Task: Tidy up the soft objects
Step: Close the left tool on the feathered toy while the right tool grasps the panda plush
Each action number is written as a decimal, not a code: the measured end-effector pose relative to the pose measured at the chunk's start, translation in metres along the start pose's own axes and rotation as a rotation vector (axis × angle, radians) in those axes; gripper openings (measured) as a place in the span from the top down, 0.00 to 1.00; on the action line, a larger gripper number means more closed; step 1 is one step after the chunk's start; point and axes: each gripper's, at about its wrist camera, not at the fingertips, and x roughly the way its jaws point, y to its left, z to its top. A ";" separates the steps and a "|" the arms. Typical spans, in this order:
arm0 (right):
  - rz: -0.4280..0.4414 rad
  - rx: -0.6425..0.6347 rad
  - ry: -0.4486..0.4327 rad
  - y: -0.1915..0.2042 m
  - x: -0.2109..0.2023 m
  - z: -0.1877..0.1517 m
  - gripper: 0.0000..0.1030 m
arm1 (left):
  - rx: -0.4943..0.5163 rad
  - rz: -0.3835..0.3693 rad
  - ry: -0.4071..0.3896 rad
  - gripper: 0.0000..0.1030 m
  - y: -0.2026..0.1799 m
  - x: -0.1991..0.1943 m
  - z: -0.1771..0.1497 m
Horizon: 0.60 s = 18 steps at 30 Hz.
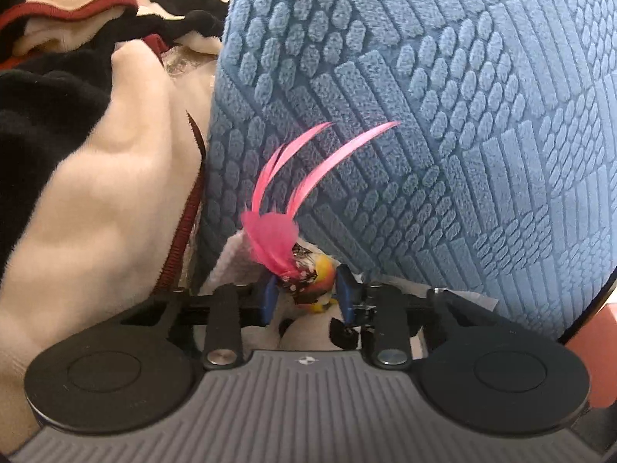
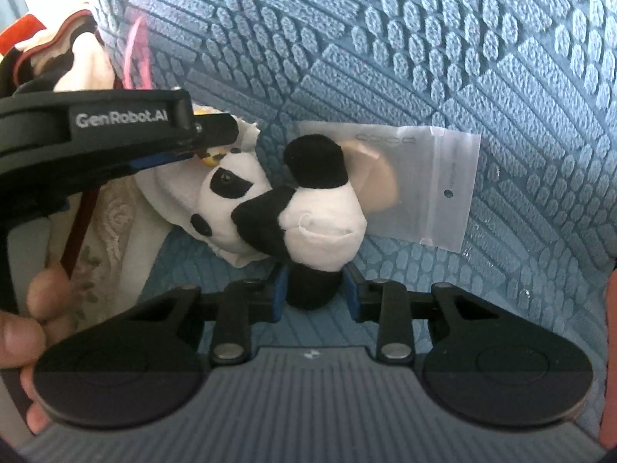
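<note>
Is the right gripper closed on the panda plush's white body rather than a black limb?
No. The right gripper pinches a black limb of the panda plush, with the white body above the fingers.

We see a blue cushion with a bumpy brick pattern. The feather toy is bright pink with yellow and spots. Our panda is black and white. The blanket is cream, black and red.

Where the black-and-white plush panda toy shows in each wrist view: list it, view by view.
Left wrist: black-and-white plush panda toy, bottom centre, mostly hidden behind the left gripper.
Right wrist: panda, centre, a black limb between the right gripper fingers.
Shared landmark: blue textured plush cushion.
</note>
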 end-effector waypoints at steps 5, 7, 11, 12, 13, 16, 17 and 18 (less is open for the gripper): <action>-0.022 -0.008 -0.006 0.013 -0.002 -0.002 0.72 | 0.032 -0.015 -0.013 0.65 -0.009 -0.005 -0.002; -0.033 -0.017 -0.011 0.015 -0.005 -0.005 0.74 | 0.040 -0.023 -0.014 0.65 -0.011 -0.009 -0.002; -0.019 -0.006 -0.013 0.013 -0.012 -0.003 0.75 | 0.038 -0.035 0.011 0.65 -0.021 -0.010 -0.001; -0.025 -0.017 -0.016 0.011 -0.011 -0.002 0.75 | 0.032 -0.037 0.019 0.65 -0.022 -0.013 0.001; -0.032 -0.029 -0.018 0.011 -0.012 -0.001 0.76 | 0.024 -0.041 0.022 0.65 -0.023 -0.016 0.002; -0.042 -0.026 -0.021 0.005 -0.020 -0.003 0.76 | 0.025 -0.047 0.039 0.66 -0.027 -0.020 0.003; -0.046 -0.020 -0.020 0.003 -0.023 -0.004 0.77 | 0.026 -0.048 0.049 0.66 -0.029 -0.022 0.003; -0.048 -0.014 -0.021 0.002 -0.025 -0.004 0.77 | 0.027 -0.050 0.057 0.65 -0.030 -0.023 0.003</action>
